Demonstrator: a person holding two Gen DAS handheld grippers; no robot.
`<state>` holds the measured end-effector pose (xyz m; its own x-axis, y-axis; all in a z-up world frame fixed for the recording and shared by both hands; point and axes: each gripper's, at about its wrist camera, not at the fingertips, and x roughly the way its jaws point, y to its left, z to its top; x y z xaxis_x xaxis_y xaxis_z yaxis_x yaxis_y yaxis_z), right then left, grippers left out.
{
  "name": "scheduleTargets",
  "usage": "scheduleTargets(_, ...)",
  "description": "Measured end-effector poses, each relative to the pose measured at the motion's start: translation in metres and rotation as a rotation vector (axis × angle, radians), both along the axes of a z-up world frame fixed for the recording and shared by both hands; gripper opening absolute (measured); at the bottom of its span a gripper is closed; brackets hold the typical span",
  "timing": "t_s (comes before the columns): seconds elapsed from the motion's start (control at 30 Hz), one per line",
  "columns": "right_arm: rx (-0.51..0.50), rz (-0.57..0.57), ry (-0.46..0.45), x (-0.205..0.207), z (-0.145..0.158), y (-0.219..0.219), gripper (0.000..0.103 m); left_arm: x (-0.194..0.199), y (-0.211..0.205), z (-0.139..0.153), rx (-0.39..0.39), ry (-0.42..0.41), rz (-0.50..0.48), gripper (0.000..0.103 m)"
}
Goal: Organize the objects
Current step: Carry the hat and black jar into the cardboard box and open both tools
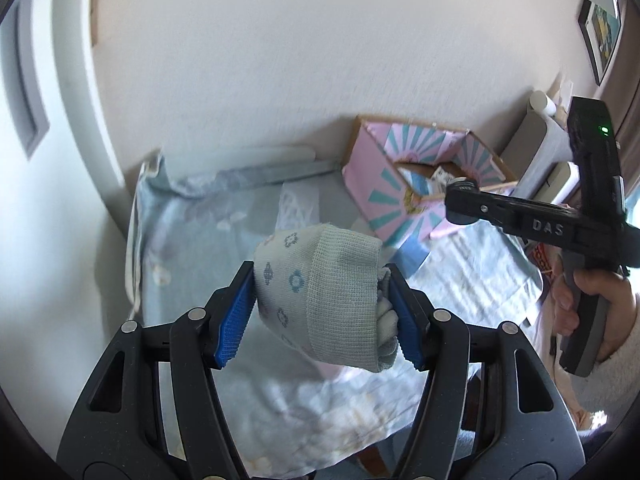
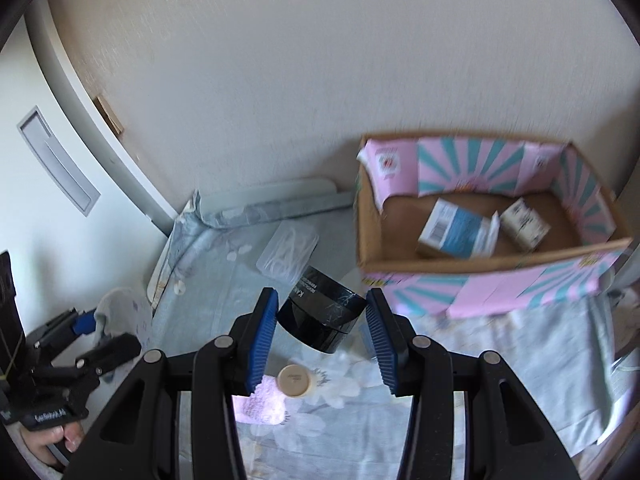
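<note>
One rolled sock bundle (image 1: pixel 320 292), soft, light, compressible; clamped mid-roll in left claw (image 1: pixel 324 312), raised over bedspread (image 1: pixel 192 232). Right claw (image 2: pixel 322 336) wide apart, empty; black jar (image 2: pixel 322 318) beyond fingertips, cardboard box (image 2: pixel 480 276) right.

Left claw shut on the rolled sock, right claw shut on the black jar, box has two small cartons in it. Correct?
Not quite. The right claw is open: in the right wrist view the black jar lies on the cloth beyond its spread fingers, ungripped. The rest holds: the left claw is shut on the rolled sock, and the box holds two small cartons.
</note>
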<state>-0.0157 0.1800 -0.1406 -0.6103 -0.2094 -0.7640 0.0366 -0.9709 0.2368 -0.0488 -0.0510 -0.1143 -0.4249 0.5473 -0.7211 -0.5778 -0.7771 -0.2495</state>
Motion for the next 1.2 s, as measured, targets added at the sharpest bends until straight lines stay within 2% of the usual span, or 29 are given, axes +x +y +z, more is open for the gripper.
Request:
scheduleTargets(0.3,0.065,-0.018,0.049,0.001,0.039,0.051,0.042,-0.007,0.069,0.035,0.004,0.036,-0.015,0.059)
scheduleTargets(0.53,0.104,-0.049,0.051,-0.001,0.051,0.100,0.042,-0.010,0.131,0.044,0.005,0.031,-0.024,0.059)
scheduleTargets(0.83,0.138,-0.088,0.027,-0.007,0.047,0.164,0.042,-0.012,0.203,0.037,-0.011,0.003,-0.018,0.059)
scheduleTargets(1.2,0.147,-0.096,-0.005,-0.022,0.034,0.216,0.042,-0.026,0.259,0.020,-0.031,-0.051,0.004,0.059)
